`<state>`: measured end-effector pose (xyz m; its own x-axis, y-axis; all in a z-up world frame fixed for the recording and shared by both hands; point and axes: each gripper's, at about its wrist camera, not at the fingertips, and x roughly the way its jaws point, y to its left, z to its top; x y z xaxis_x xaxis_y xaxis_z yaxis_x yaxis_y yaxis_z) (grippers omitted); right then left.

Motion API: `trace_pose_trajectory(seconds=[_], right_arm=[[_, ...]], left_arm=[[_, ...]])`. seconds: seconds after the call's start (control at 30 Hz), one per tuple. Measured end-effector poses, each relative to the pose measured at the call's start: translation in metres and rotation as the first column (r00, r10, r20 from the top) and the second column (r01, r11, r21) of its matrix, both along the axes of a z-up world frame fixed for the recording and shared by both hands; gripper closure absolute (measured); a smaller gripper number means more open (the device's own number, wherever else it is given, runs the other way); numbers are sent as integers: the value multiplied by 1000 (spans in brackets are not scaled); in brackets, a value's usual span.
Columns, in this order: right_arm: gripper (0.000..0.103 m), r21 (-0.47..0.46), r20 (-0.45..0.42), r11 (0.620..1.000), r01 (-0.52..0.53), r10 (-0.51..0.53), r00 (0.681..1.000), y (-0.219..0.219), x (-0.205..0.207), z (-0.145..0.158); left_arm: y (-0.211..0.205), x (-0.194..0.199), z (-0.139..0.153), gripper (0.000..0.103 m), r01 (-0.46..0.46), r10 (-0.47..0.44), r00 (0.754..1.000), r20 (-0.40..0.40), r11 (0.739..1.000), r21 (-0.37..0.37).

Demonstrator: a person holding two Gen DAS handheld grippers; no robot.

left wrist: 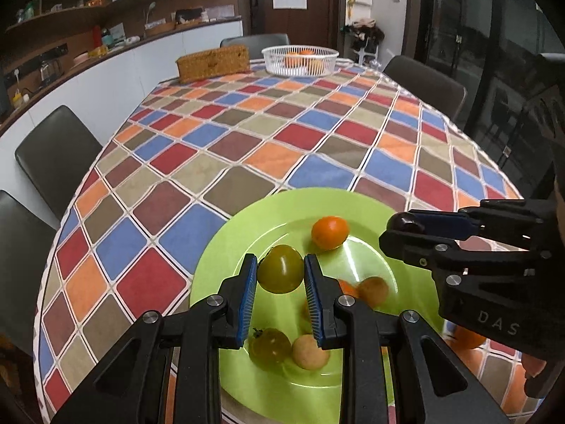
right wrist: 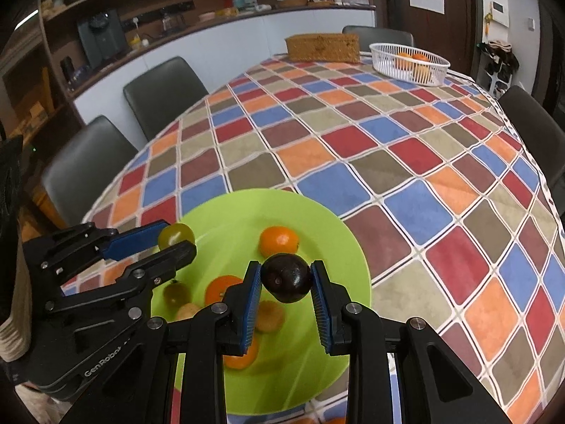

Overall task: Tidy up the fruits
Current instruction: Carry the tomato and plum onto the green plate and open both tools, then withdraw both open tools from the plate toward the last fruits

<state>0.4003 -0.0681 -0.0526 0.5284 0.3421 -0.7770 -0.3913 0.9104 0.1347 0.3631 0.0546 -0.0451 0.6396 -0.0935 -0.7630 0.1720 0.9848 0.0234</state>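
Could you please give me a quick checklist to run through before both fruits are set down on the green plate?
1. Left gripper shut on green tomato: ok.
2. Right gripper shut on dark plum: ok.
3. Both grippers above the green plate: ok.
4. Free room on the plate beyond the orange: ok.
5. Grippers apart from each other: ok.
6. Height above the plate: cannot tell.

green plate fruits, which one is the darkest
The near-black plum clamped in the right gripper above the green plate; the other fruits are orange, green or tan.
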Motion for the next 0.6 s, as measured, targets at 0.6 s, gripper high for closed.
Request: trace_pose_trajectory(seconds=[0.6], right_arm=[[67, -48, -9, 999, 7, -7, 1000, 2, 3, -6]], left_arm=[[-2, -4, 2, 69, -1, 1, 1000, -7, 1000, 28]])
